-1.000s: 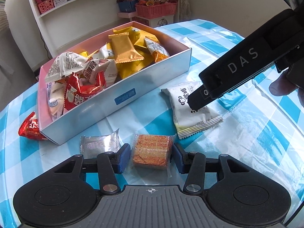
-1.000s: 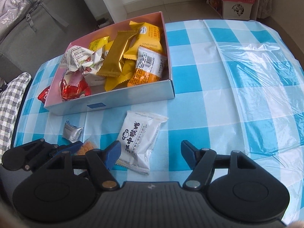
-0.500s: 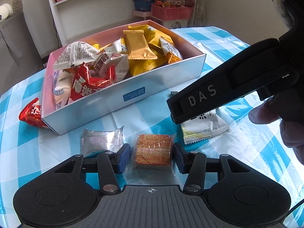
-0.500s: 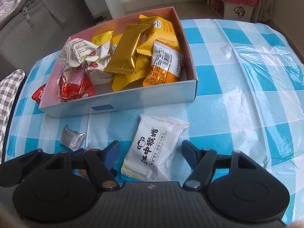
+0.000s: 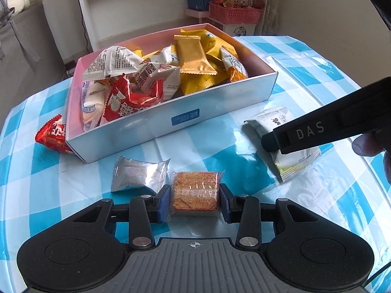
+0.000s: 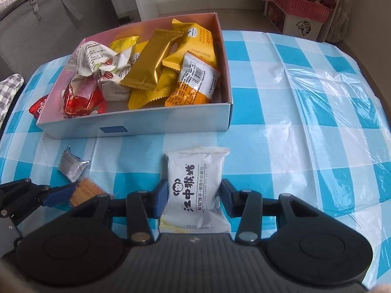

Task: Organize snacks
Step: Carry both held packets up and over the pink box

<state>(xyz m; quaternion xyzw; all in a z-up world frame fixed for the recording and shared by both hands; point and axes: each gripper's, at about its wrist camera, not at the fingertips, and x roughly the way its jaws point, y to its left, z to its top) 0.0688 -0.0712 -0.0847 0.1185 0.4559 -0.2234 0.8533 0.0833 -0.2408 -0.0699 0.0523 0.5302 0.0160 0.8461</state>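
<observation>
A pale box full of snack packets stands on the blue-checked table. My left gripper is shut on an orange cracker pack, also showing in the right wrist view. My right gripper has closed onto a white packet with black characters, its pads touching both sides; the packet lies on the table and also shows in the left wrist view, partly under the right gripper's black body.
A silver packet lies just left of the cracker pack. A red packet sits outside the box's left corner. Shelves and a pink basket stand beyond the table. Clear plastic covers the right side.
My right gripper moved right and forward over the white packet and closed from wide open onto its sides. My left gripper stayed on the cracker pack while its view swung slightly.
</observation>
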